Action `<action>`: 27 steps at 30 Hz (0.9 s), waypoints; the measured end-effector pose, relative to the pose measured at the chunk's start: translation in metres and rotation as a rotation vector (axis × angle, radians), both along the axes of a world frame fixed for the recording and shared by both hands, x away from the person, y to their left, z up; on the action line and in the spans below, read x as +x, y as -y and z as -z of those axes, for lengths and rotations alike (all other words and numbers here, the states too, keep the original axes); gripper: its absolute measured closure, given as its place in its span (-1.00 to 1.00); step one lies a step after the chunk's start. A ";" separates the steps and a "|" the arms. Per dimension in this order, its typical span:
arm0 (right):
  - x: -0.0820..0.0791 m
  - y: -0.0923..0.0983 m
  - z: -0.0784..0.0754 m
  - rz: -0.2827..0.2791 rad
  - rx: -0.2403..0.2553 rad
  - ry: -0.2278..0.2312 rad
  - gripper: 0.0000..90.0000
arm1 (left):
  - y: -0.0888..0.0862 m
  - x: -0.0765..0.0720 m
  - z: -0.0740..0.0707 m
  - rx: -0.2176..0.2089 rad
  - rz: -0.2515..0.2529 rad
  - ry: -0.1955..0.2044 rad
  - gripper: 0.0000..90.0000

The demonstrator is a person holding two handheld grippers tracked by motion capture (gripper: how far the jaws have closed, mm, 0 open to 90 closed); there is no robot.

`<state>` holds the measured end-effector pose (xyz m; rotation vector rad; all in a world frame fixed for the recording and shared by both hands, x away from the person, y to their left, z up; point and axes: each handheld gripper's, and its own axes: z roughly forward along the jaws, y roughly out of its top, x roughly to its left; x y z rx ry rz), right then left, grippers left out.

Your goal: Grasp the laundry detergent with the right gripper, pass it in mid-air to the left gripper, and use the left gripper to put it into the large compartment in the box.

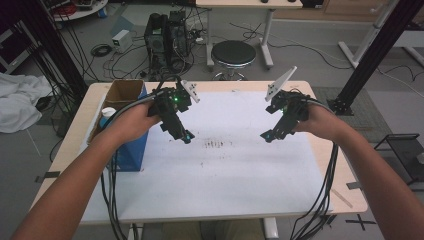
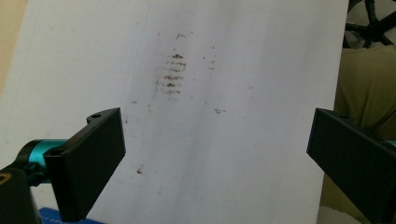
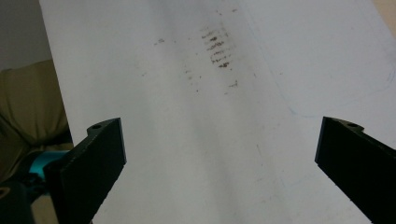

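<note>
A white sheet (image 1: 220, 165) covers the tabletop, with a patch of small brown marks (image 1: 216, 144) near its middle. My left gripper (image 1: 186, 136) hovers over the sheet left of those marks, held in a hand and pointing down and inward. In the left gripper view its jaws stand wide apart, left gripper (image 2: 217, 154) open with bare sheet between them and the marks (image 2: 173, 74) ahead. My right gripper (image 1: 266, 135) hangs right of the marks, mirrored. In the right gripper view the right gripper (image 3: 219, 158) is open and holds nothing; the marks (image 3: 215, 46) lie ahead.
A blue box (image 1: 131, 150) with an open cardboard top (image 1: 124, 92) and a white-capped bottle (image 1: 107, 114) stands at the table's left edge. Cables (image 1: 325, 200) trail off the table's front from both grippers. A black stool (image 1: 233, 54) stands beyond the far edge.
</note>
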<state>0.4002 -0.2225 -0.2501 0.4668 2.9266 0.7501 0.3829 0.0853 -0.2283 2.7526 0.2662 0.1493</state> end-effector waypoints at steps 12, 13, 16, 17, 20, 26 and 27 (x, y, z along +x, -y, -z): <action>0.012 -0.018 -0.006 -0.012 -0.015 -0.007 -0.98 | 0.002 -0.002 0.007 0.005 0.014 -0.023 -0.90; 0.014 -0.019 -0.006 -0.019 -0.011 -0.006 -0.98 | 0.002 -0.002 0.007 0.008 0.009 -0.023 -0.90; 0.016 -0.020 -0.006 -0.016 -0.015 -0.011 -0.98 | 0.001 -0.001 0.007 0.008 0.016 -0.022 -0.90; 0.017 -0.020 -0.005 -0.017 -0.012 -0.014 -0.98 | 0.001 -0.001 0.007 0.002 0.008 -0.023 -0.90; 0.018 -0.021 -0.004 -0.020 -0.015 -0.015 -0.98 | 0.001 0.001 0.007 0.007 0.010 -0.027 -0.90; 0.019 -0.022 -0.003 -0.021 -0.016 -0.018 -0.98 | 0.001 0.003 0.009 -0.003 -0.002 -0.032 -0.90; 0.019 -0.022 -0.003 -0.022 -0.019 -0.018 -0.98 | 0.000 0.003 0.009 -0.005 0.000 -0.030 -0.90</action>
